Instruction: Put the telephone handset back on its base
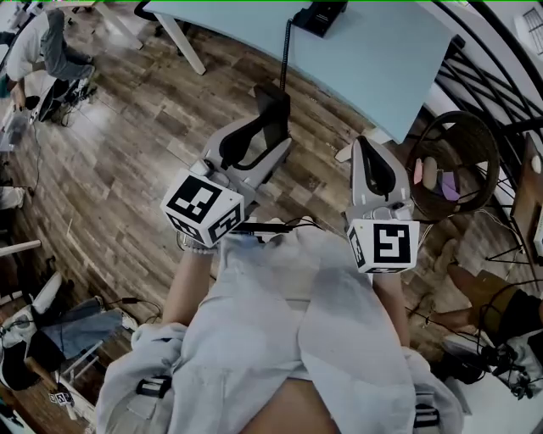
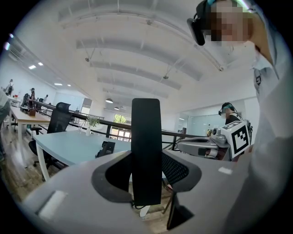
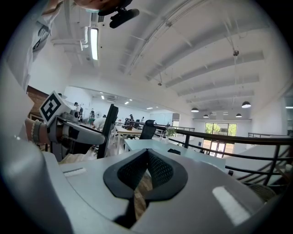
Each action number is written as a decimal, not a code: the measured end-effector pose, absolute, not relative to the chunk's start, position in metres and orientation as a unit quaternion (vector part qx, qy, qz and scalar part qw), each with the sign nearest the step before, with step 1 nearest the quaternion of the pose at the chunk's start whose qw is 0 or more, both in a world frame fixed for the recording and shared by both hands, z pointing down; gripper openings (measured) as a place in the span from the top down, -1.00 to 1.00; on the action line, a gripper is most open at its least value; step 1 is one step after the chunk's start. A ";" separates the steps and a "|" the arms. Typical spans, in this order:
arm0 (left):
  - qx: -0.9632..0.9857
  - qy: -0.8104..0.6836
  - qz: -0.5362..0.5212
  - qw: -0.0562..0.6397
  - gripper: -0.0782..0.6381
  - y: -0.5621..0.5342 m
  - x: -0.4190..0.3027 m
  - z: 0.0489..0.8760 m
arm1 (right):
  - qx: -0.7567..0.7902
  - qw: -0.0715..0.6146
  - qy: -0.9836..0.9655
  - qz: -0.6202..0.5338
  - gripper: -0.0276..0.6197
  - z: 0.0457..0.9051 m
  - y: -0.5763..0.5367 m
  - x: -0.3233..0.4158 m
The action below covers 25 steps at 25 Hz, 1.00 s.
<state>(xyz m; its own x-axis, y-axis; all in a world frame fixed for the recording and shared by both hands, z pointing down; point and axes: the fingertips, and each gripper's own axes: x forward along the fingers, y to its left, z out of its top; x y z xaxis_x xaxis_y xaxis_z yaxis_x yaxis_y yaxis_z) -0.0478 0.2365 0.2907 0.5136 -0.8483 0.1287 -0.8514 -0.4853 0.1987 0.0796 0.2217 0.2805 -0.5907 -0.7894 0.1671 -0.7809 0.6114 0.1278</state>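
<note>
Handset [image 1: 273, 114] is off its base, standing upright in our left gripper [image 2: 146, 171]. The jaws pinch it mid-body, out over the floor and short of the counter [image 1: 382, 59]. We judge it to be light, rigid, smooth plastic. The mid-body hold looks fine, but it may twist in the pads. Base [image 1: 321, 13] sits well back on the counter. Cord [image 1: 285, 51] runs from the base down to the handset and could drag or snag on the counter edge. Right gripper [image 3: 147, 154] is pressed together and empty, beside the left one. Basket [image 1: 454, 161] is off to the right, out of the path.
</note>
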 end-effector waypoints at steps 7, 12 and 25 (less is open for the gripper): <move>0.865 -0.487 0.004 0.116 0.23 0.239 -0.057 0.289 | 0.445 0.105 -0.889 -0.025 0.90 0.279 0.229 0.068; 0.870 -0.480 0.001 0.115 0.23 0.246 -0.060 0.287 | 0.454 0.108 -0.884 -0.025 0.90 0.281 0.238 0.065; 0.866 -0.486 -0.008 0.119 0.23 0.224 -0.063 0.293 | 0.447 0.124 -0.885 -0.033 0.90 0.290 0.214 0.065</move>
<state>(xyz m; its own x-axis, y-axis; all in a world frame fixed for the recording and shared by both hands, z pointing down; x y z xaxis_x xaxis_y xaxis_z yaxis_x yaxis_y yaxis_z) -0.0631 0.2244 0.2928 0.5280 -0.8431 0.1020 -0.8395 -0.4999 0.2129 0.0650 0.2143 0.2902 -0.5693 -0.7999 0.1898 -0.7838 0.5978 0.1683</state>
